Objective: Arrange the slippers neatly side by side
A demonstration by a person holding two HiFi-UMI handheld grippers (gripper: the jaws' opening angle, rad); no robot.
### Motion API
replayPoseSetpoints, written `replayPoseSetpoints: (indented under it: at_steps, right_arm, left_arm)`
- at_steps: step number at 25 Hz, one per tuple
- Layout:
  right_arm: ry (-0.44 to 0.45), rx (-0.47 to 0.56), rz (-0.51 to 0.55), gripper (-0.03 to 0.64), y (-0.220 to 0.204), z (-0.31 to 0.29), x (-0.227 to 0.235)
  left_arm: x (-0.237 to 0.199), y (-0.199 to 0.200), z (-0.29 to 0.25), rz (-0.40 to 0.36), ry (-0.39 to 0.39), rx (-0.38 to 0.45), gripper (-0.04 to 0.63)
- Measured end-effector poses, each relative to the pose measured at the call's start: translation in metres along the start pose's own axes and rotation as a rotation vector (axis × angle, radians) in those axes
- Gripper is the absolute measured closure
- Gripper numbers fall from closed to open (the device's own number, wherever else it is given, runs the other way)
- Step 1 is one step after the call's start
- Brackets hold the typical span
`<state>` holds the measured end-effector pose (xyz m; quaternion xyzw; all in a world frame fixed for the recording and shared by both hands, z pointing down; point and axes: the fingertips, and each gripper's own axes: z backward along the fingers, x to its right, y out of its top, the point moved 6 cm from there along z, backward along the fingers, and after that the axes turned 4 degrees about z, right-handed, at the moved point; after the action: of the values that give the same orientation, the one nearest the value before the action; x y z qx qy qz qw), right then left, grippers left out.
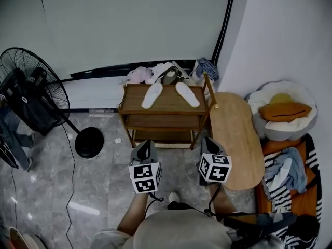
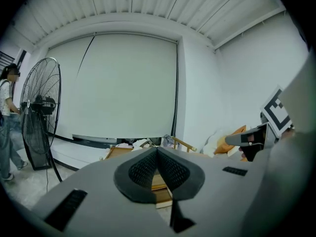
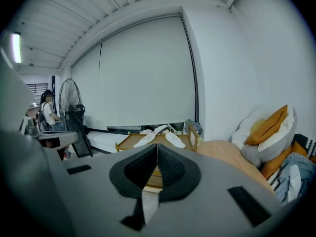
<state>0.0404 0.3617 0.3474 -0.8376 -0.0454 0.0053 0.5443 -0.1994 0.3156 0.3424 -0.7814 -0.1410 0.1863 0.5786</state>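
Observation:
Two white slippers lie soles-down on top of a wooden shelf rack (image 1: 130, 110), splayed apart in a V: the left slipper (image 1: 152, 95) and the right slipper (image 1: 187, 94). The right gripper view shows both, left slipper (image 3: 144, 140) and right slipper (image 3: 175, 139). My left gripper (image 1: 145, 147) hovers in front of the rack's left half, shut and empty, its pads meeting at the tips (image 2: 157, 149). My right gripper (image 1: 209, 144) hangs in front of the rack's right corner, also shut with nothing in it (image 3: 157, 146). Both are well short of the slippers.
A standing fan (image 1: 31, 95) with a round base (image 1: 89, 142) is at the left, and a person (image 2: 7, 122) stands beside it. An oval wooden table (image 1: 236, 139) is right of the rack. A cushion bed (image 1: 284, 110) and a striped rug (image 1: 290, 185) lie further right. Clothes (image 1: 155, 72) are piled behind the rack.

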Motion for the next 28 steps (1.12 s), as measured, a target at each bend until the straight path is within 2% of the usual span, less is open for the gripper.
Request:
replayPoseSetpoints:
  at_steps: [12,28]
  right_arm:
    - [0.043,-0.026,0.004,0.583,0.027,-0.072,0.039]
    - [0.040,-0.041,0.042,0.583,0.047,-0.132,0.065]
  left_arm:
    - [0.003,0.018,-0.074,-0.004,0.043,-0.009,0.580]
    - [-0.010,0.025,-0.142,-0.001,0.054,-0.023,0.580]
